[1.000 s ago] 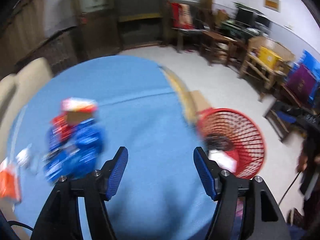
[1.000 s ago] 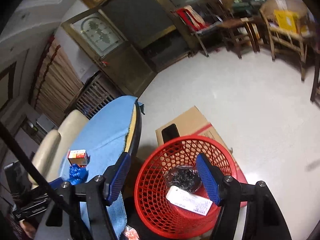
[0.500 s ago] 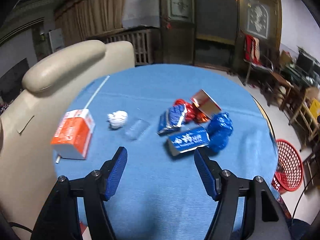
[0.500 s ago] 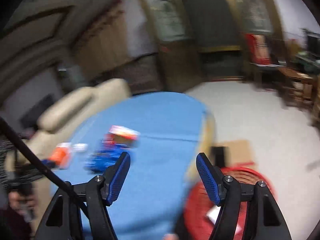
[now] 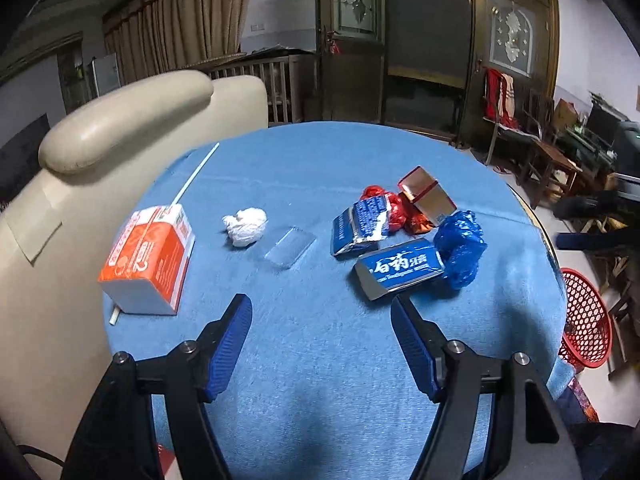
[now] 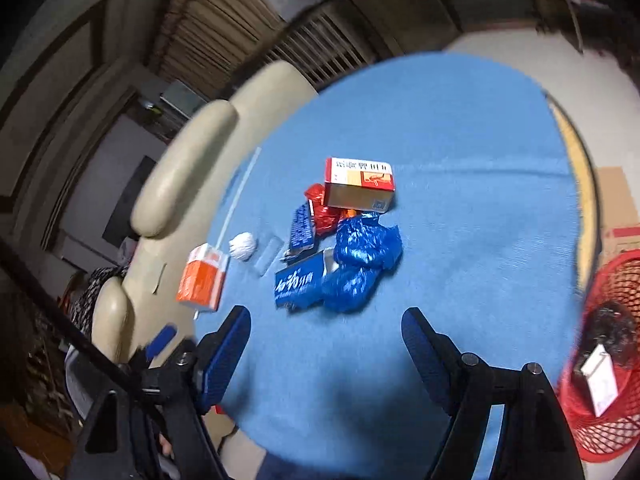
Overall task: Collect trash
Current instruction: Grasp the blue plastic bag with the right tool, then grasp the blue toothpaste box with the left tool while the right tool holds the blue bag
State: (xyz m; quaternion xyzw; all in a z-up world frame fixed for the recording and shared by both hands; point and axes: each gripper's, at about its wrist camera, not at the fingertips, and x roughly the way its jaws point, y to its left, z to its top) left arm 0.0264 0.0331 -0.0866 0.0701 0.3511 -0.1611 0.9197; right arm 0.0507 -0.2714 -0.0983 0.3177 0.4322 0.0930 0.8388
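Left gripper (image 5: 321, 312): black angular frame, ribbed blue fingers (image 5: 232, 344), silver screw heads on each joint, thin black cable at seven o'clock. Right gripper (image 6: 326, 326): same black frame, blue fingers (image 6: 226, 350), silver screws, black cable at nine o'clock.

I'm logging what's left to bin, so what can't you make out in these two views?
- Red basket: cut off by the right edge in the right wrist view; its dark contents are blurred.
- Red wrapper: partly hidden behind the blue packet, left wrist view.
- Orange carton: print blurred, right wrist view.
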